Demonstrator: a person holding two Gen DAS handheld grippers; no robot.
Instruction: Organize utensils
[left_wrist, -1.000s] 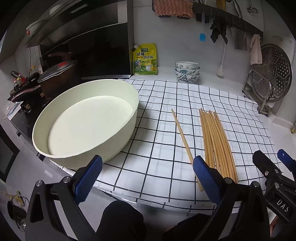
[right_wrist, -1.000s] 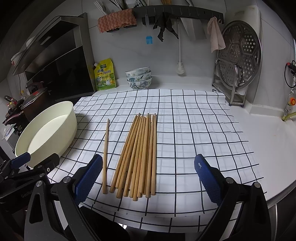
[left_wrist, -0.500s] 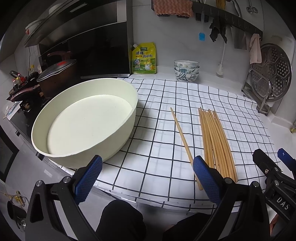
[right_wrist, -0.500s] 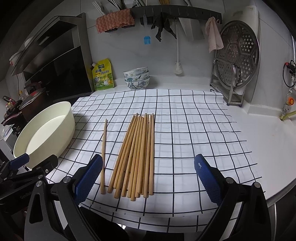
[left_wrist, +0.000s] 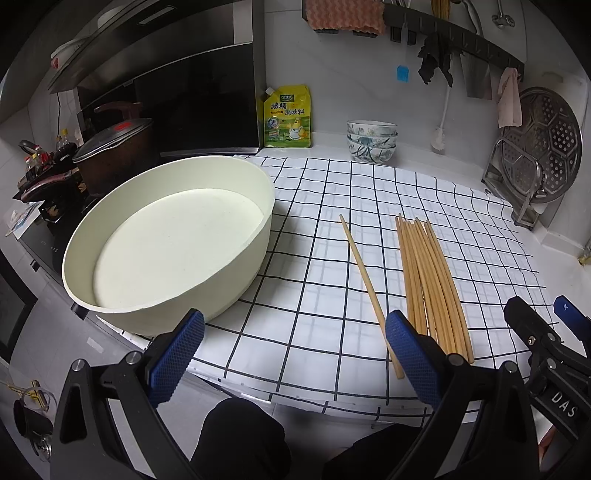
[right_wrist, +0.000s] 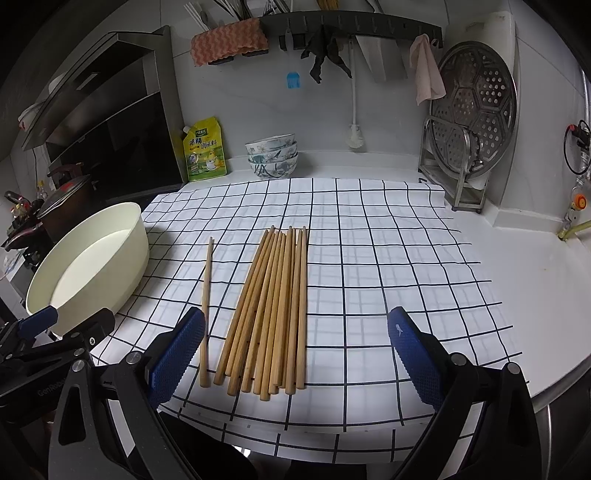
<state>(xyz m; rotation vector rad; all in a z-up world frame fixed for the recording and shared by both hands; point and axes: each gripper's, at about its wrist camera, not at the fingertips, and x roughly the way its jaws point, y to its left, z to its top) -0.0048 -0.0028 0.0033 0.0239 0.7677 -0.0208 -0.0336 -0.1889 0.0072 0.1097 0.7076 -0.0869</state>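
A bundle of several wooden chopsticks (right_wrist: 275, 306) lies lengthwise on the checked cloth (right_wrist: 388, 258), with a single chopstick (right_wrist: 207, 306) apart to its left. The bundle (left_wrist: 428, 280) and the single chopstick (left_wrist: 367, 291) also show in the left wrist view, right of a cream round basin (left_wrist: 255, 240). The basin (right_wrist: 136, 243) sits at the cloth's left edge and has nothing in it. My right gripper (right_wrist: 295, 350) is open near the front edge, over the near ends of the chopsticks. My left gripper (left_wrist: 293, 354) is open, low in front of the basin and cloth.
Stacked patterned bowls (right_wrist: 272, 155) and a yellow seasoning pouch (right_wrist: 205, 151) stand at the back wall. A steel steamer plate on a rack (right_wrist: 472, 122) is at the back right. A lidded pot (left_wrist: 110, 147) sits on the stove left of the basin. The person's dark-clothed knees (left_wrist: 240, 439) are below the counter edge.
Both views have shifted slightly; the basin and chopsticks sit a little lower and closer in the frames. Nothing on the counter has moved and both grippers stay open.
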